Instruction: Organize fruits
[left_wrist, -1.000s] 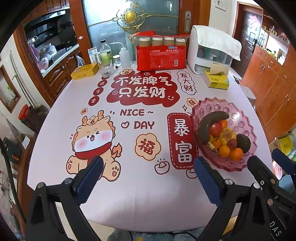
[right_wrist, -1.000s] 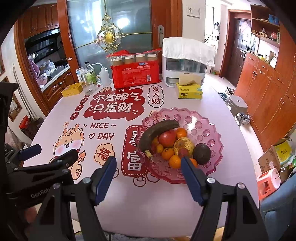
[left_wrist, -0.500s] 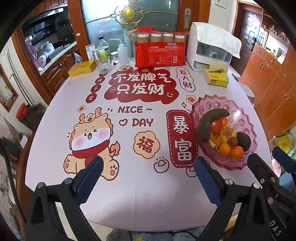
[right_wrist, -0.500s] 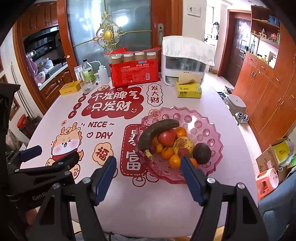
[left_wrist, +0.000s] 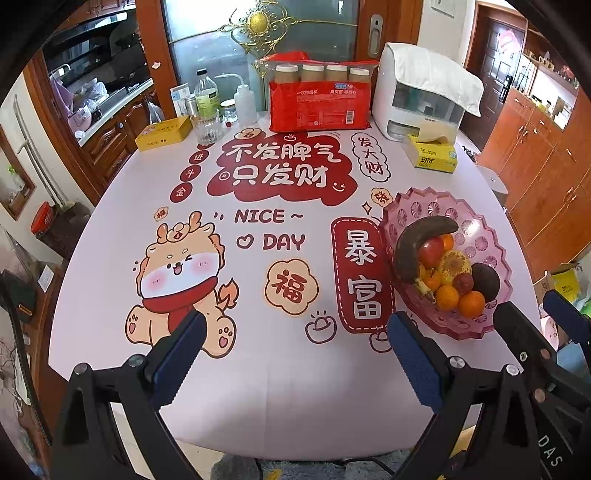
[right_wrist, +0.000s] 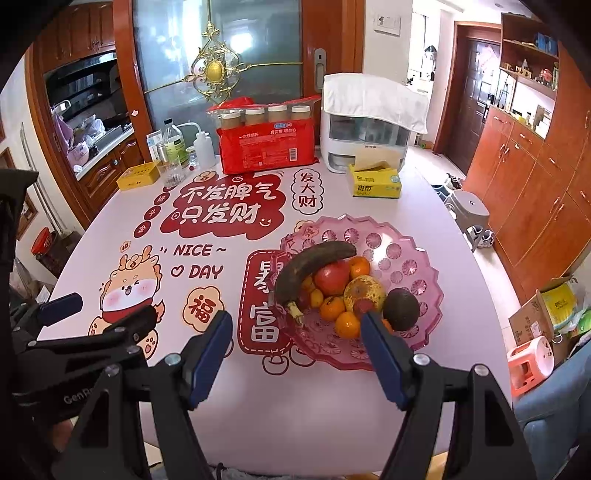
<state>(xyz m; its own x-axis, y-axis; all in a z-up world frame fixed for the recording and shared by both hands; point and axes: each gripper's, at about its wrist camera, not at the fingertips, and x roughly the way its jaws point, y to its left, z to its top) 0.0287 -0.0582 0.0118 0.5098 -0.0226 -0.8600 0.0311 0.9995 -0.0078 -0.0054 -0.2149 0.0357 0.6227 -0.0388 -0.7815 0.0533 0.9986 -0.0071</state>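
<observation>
Fruits (right_wrist: 332, 291) — a blackened banana (right_wrist: 310, 267), a red apple, oranges, an avocado (right_wrist: 400, 308) — fill the pink plastic bowl (right_wrist: 406, 258) at centre-right of the right wrist view. Right gripper (right_wrist: 297, 334) and left gripper (left_wrist: 295, 332): jaws spread wide, holding nothing, above the near table edge. Upper frame: red cup package (right_wrist: 267, 147), tissue box (right_wrist: 375, 182), white dispenser (right_wrist: 369, 122).

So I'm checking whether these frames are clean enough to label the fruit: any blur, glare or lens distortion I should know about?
Left wrist view: sharp, with strong fisheye bending at the table edge and dark corners; the fruit bowl sits off to the right, more distorted. Right wrist view: equally sharp; the bowl is nearer centre, the banana crisp; daylight blows out the doorway, not the fruit.
</observation>
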